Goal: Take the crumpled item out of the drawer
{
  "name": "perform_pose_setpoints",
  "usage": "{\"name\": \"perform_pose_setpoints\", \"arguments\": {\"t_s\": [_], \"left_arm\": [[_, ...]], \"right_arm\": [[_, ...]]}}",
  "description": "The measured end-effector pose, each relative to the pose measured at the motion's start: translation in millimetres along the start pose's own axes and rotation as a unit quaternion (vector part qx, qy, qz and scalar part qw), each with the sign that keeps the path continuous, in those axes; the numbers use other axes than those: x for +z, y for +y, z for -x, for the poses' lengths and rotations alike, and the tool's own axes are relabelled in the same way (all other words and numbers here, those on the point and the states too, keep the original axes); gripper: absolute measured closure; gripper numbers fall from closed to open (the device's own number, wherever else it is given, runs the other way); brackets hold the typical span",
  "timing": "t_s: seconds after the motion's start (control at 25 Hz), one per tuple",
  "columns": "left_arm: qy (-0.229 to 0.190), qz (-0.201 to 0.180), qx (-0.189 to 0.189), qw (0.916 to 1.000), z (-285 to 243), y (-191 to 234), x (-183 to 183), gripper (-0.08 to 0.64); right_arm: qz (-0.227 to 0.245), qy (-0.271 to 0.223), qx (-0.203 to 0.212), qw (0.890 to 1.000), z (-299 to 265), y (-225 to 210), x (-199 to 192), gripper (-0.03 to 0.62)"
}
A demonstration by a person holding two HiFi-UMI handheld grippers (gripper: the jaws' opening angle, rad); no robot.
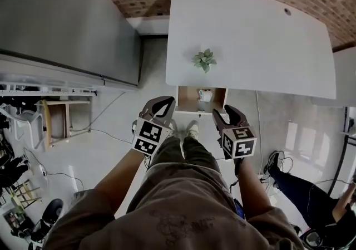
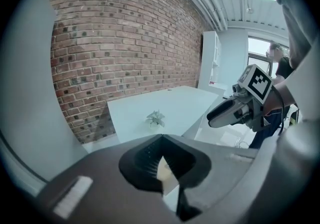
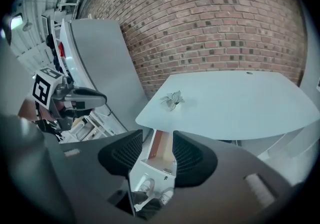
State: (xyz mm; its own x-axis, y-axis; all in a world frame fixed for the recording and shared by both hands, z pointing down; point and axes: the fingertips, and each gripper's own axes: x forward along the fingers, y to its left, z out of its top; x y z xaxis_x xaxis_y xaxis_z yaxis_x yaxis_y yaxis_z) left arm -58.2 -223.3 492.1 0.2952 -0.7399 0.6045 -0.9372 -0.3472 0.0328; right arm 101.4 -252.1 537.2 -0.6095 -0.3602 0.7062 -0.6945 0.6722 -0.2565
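The crumpled item (image 1: 205, 96) is lying in the open drawer (image 1: 182, 98) at the table's (image 1: 250, 37) near edge. Left gripper (image 1: 162, 104) is hovering near-left, fingertips meeting, empty; right gripper (image 1: 223, 114) near-right, fingers narrowly apart, empty

Crumpled item (image 1: 205, 96) in drawer (image 1: 188, 101), too small for detail.

Plant (image 1: 204, 60) on table (image 1: 250, 32), drawer (image 1: 184, 100) under its near edge, crumpled item (image 1: 206, 96) inside, left gripper (image 1: 160, 108) and right gripper (image 1: 225, 114) before drawer.
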Motion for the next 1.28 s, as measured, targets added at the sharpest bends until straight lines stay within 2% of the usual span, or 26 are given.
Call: {"name": "perform_pose_setpoints", "arguments": {"t_s": [0.28,0.44,0.64,0.76,1.08,1.28], "left_arm": [[0.012,0.007,-0.012,0.9998,-12.5,1.8,-23.8,0.56],[0.029,0.007,-0.02,0.9993,-26.2,2.5,-46.5,0.56],[0.051,-0.047,-0.045,0.9966,-50.9,-8.7,-73.6,0.56],[0.06,-0.053,-0.054,0.9953,-64.3,-11.0,-91.0,0.56],[0.076,-0.053,-0.04,0.9949,-99.0,3.0,-141.5,0.56],[0.076,-0.043,-0.031,0.9957,-122.3,14.3,-170.1,0.56]], "right_arm": [[0.036,0.046,-0.02,0.998,-38.6,0.8,-31.5,0.367],[0.027,0.072,-0.019,0.997,-68.5,-9.1,-51.5,0.362],[0.017,0.103,-0.016,0.994,-109.6,-20.9,-77.4,0.359],[0.012,0.121,-0.007,0.993,-135.0,-30.8,-96.4,0.341],[-0.003,0.171,-0.031,0.985,-197.9,-72.1,-144.8,0.339],[0.008,0.192,-0.039,0.981,-230.0,-80.0,-167.1,0.327]]}}
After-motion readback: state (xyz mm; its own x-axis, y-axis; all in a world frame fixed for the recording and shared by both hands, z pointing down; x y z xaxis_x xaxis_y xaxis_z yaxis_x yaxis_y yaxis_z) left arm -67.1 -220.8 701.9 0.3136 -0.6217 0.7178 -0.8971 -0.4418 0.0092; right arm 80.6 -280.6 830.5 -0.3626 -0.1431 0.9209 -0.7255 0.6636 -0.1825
